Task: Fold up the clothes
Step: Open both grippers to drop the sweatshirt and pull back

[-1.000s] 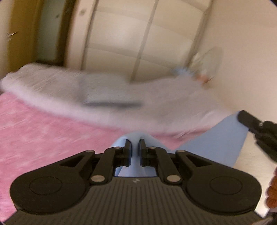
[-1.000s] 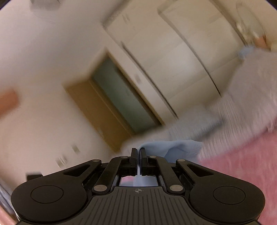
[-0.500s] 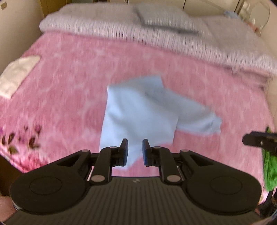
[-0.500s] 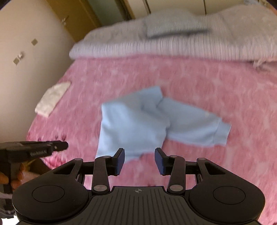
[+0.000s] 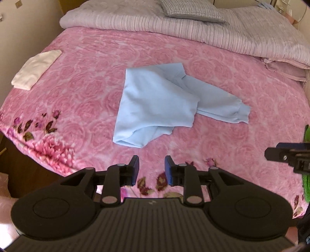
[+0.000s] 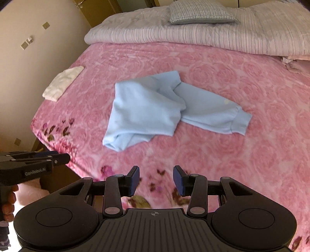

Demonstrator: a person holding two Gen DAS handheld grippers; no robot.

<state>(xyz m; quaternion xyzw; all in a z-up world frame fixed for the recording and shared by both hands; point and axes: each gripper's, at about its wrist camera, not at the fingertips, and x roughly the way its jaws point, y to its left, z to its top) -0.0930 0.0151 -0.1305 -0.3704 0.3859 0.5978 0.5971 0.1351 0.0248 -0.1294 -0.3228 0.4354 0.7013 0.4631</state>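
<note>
A light blue sweatshirt lies crumpled on the pink floral bedspread, one sleeve stretched to the right. It also shows in the right wrist view. My left gripper is open and empty, held above the near edge of the bed, short of the garment. My right gripper is open and empty, also at the near edge. The right gripper shows at the right edge of the left wrist view. The left gripper shows at the left of the right wrist view.
A folded white cloth lies at the bed's far left. A rolled lilac quilt with a grey checked pillow lies across the head of the bed. Something green sits at the right edge. A beige wall stands left.
Both grippers were shut on the blue sweatshirt and held it up. They have let go and opened, and the garment now lies on the bed. Both views have tilted down.
</note>
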